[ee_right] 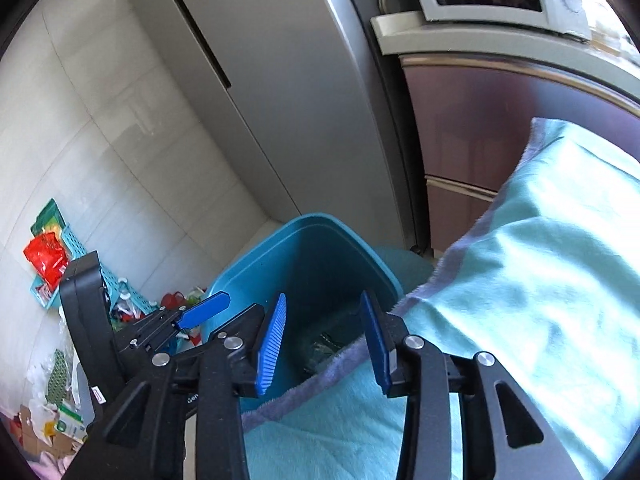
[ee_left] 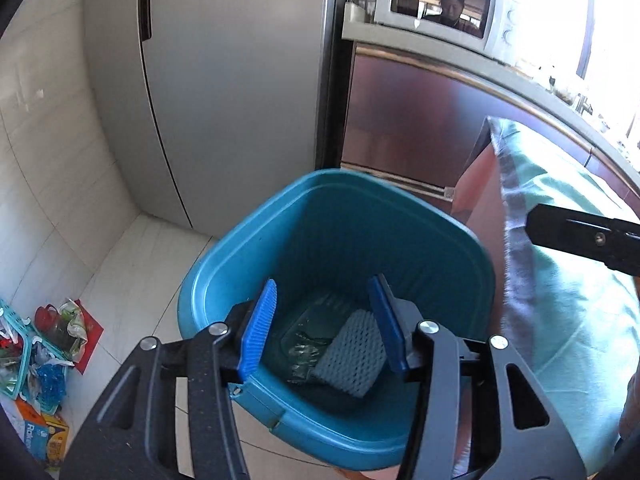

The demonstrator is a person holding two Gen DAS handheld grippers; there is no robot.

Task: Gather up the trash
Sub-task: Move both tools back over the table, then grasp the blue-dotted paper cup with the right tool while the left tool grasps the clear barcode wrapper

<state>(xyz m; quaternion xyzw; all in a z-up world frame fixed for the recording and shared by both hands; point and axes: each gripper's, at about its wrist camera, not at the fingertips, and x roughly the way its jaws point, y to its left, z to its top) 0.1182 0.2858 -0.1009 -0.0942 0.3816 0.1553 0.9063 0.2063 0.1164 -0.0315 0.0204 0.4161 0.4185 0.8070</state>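
Note:
A blue plastic bin (ee_left: 248, 248) stands on the floor beside a table covered with a teal cloth (ee_left: 568, 288). In it lie a white foam net sleeve (ee_left: 352, 354) and a crumpled clear plastic piece (ee_left: 302, 346). My left gripper (ee_left: 324, 328) is open and empty, directly above the bin's mouth. My right gripper (ee_right: 324, 344) is open and empty, over the cloth's edge (ee_right: 500, 280) and the bin (ee_right: 304, 248). The left gripper's blue finger (ee_right: 204, 310) shows at the left of the right wrist view. The clear plastic (ee_right: 320, 350) shows dimly at the bin's bottom.
A grey fridge (ee_left: 224, 92) stands behind the bin, with a brown cabinet (ee_left: 404, 120) and a microwave (ee_left: 440, 4) to its right. Teal baskets and loose packaging (ee_left: 44, 356) lie on the floor at the left by the tiled wall; they also show in the right wrist view (ee_right: 60, 264).

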